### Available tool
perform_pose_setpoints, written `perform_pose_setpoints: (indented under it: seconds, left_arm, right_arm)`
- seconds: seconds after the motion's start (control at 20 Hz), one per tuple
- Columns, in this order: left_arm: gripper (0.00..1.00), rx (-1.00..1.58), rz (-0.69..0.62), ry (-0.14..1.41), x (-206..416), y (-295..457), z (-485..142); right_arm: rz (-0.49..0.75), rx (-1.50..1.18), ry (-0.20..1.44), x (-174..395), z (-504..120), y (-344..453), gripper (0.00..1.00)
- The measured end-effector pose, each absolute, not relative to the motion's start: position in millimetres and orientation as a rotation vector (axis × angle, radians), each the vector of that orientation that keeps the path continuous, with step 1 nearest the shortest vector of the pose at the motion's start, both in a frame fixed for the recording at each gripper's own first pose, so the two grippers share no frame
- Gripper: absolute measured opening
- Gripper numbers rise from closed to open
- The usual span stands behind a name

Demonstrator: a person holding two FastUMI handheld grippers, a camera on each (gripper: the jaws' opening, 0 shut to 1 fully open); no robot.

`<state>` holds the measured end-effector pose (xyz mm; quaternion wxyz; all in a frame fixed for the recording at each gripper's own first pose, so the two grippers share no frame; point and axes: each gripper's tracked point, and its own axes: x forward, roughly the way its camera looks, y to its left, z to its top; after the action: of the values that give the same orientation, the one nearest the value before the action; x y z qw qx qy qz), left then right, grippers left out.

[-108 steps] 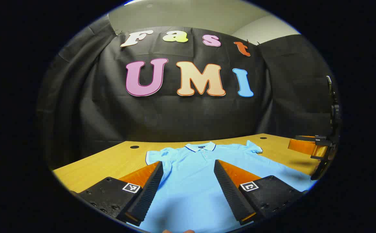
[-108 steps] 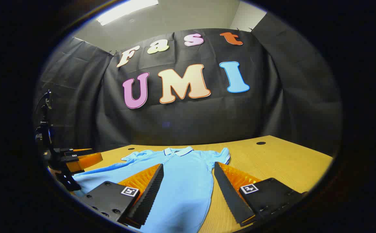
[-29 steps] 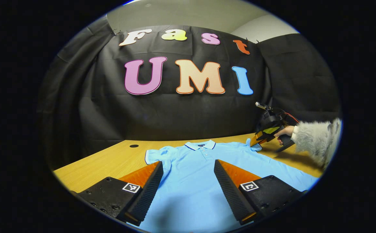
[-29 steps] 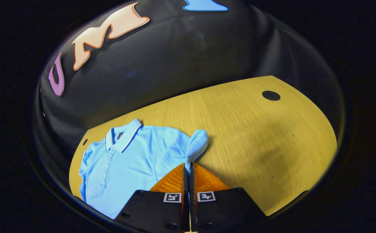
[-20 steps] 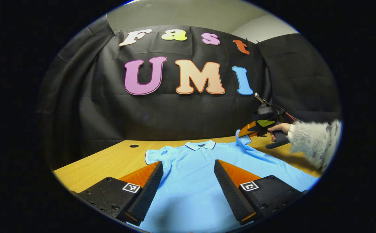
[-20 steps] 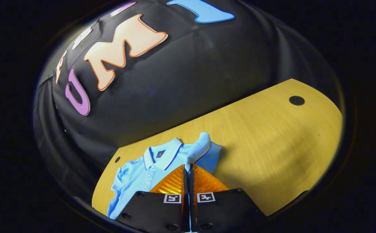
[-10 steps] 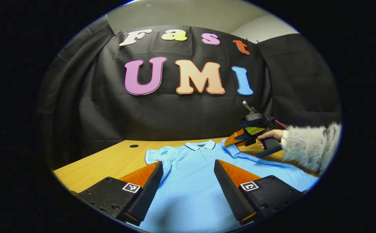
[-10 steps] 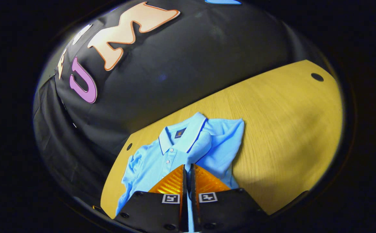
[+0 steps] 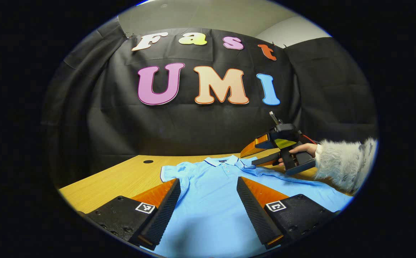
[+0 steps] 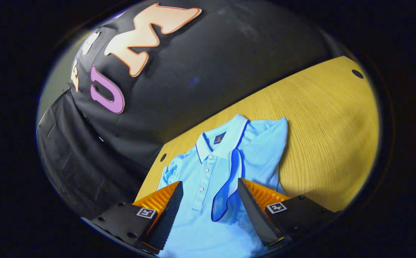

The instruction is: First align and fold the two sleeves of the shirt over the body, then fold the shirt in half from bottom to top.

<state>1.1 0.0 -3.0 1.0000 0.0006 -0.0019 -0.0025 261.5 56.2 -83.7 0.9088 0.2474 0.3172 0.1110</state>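
Observation:
A light blue polo shirt (image 9: 211, 193) with a dark-trimmed collar lies flat on the wooden table (image 9: 122, 179), collar toward the wall. My left gripper (image 9: 208, 186) hovers open over the shirt's lower body, nothing between its fingers. My right gripper (image 10: 209, 190) is open above the shirt (image 10: 208, 172); the folded sleeve (image 10: 229, 182) lies on the chest between its fingers, dark-edged cuff up. In the left gripper view the right gripper (image 9: 256, 154) is held by a hand (image 9: 301, 150) in a fuzzy grey sleeve, just beside the collar. The other sleeve (image 9: 172, 172) lies spread out.
The black cloth wall stands close behind the table. Round dark holes (image 9: 148, 162) (image 10: 357, 73) sit in the tabletop near the back. Bare wood (image 10: 329, 136) stretches beyond the shirt's folded side.
My right gripper carried the sleeve inward over the chest, then opened and let it go; the sleeve now rests on the body. My left gripper has stayed put.

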Motion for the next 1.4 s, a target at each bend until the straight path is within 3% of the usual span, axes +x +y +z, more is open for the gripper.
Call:
perform_pose_setpoints:
  seconds: [0.05,0.45,0.75,1.05,1.4]
  left_arm:
    - [0.96,0.002,-0.005,-0.001,1.5,-0.5,-3.1]
    - [0.96,0.038,-0.006,0.017,2.1,-4.7,-4.5]
    - [0.96,0.039,-0.076,-0.007,4.4,-16.9,-0.8]
    - [0.9,-0.017,-0.093,0.148,25.6,-9.6,-26.0]
    - [0.94,-0.351,-0.092,0.37,73.6,39.2,-31.7]
  right_arm:
    - [0.235,0.48,0.644,255.4,-79.4,57.4,0.97]
    - [0.257,0.275,0.535,164.8,-31.8,45.1,0.97]
    - [0.23,0.192,0.44,91.8,-23.6,22.3,0.97]
    - [0.232,0.271,0.432,50.9,-33.0,4.5,0.97]
    - [0.174,0.282,0.361,37.3,-17.8,-35.8,0.97]
